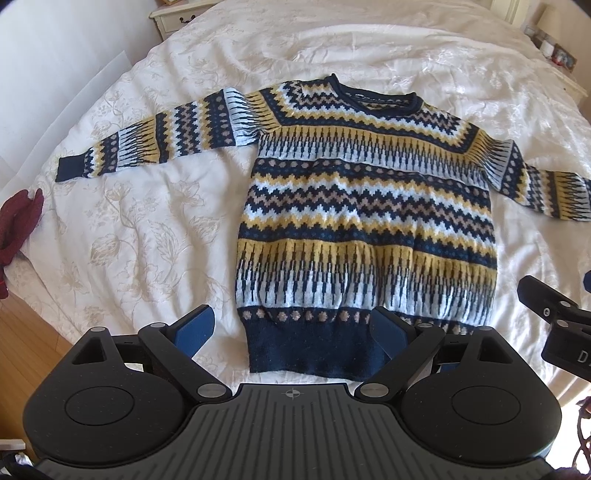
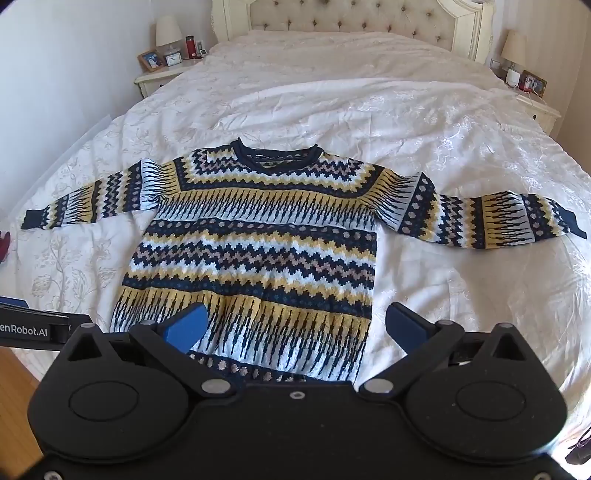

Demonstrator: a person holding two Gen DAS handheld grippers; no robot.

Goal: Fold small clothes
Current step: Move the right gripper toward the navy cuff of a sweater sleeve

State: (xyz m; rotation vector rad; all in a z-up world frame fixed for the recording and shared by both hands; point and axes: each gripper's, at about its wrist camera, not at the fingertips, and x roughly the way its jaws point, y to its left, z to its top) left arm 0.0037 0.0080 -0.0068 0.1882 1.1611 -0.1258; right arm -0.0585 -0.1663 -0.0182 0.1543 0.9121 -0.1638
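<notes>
Knitted in bands of navy, mustard yellow, pale blue and beige, the sweater [image 2: 251, 254] is laid flat and face up on the bed [image 2: 369, 110], whose white quilt carries a faint floral pattern. Zigzag rows, dotted rows and spiked stripes run across the body, and the same pattern is repeated on the sleeves. The round collar [image 2: 277, 153], the cuffs and the hem band [image 1: 310, 347] are plain navy.

The long axis of the body is set along the bed: the collar is turned toward the tufted headboard [image 2: 351, 22], the hem toward the foot of the bed. Both sleeves are spread straight out to the sides, across the bed, so that a T shape is formed. Slight puckers are seen just above the hem.

The left claw [image 1: 291, 334] is held released above the hem band, its blue pads wide apart, nothing gripped. The right claw [image 2: 295, 325] is likewise spread open above the lower right part of the sweater, nothing between its pads. A dark red cloth [image 1: 18, 225] is seen at the bed's edge, beyond the left sleeve.
</notes>
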